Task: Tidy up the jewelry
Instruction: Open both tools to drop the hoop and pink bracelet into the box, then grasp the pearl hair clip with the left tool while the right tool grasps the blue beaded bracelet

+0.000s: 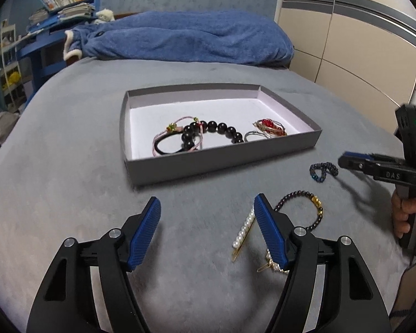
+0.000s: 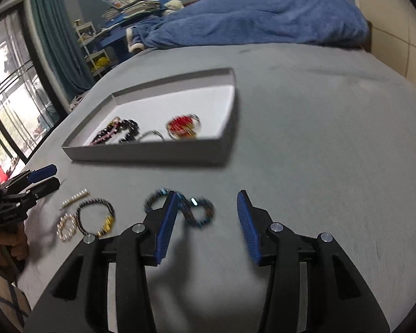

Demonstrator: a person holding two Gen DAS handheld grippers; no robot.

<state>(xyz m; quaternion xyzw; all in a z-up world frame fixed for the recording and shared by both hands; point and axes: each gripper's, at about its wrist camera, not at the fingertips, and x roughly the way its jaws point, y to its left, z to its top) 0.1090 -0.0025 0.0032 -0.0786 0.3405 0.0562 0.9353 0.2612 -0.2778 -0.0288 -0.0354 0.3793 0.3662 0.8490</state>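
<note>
A grey box (image 1: 222, 163) (image 2: 141, 152) lies on the grey bed and holds a black bead bracelet (image 1: 216, 130), a pink cord bracelet (image 1: 177, 130), a silver ring (image 1: 253, 136) and a red piece (image 1: 270, 126) (image 2: 183, 126). My left gripper (image 1: 208, 233) is open above the bedspread, with a pearl hair clip (image 1: 244, 229) (image 2: 75, 198) and a dark bracelet with gold beads (image 1: 310, 211) (image 2: 97, 216) by its right finger. My right gripper (image 2: 208, 222) (image 1: 346, 161) is open just behind a blue-black beaded bracelet (image 2: 194, 211) (image 1: 323, 170).
A second pearl clip (image 1: 274, 266) (image 2: 66, 227) lies partly under the left gripper's right finger. A blue blanket (image 1: 185, 38) is heaped at the far end of the bed. A cluttered blue desk (image 1: 41, 44) stands far left, a wardrobe (image 1: 360, 41) right.
</note>
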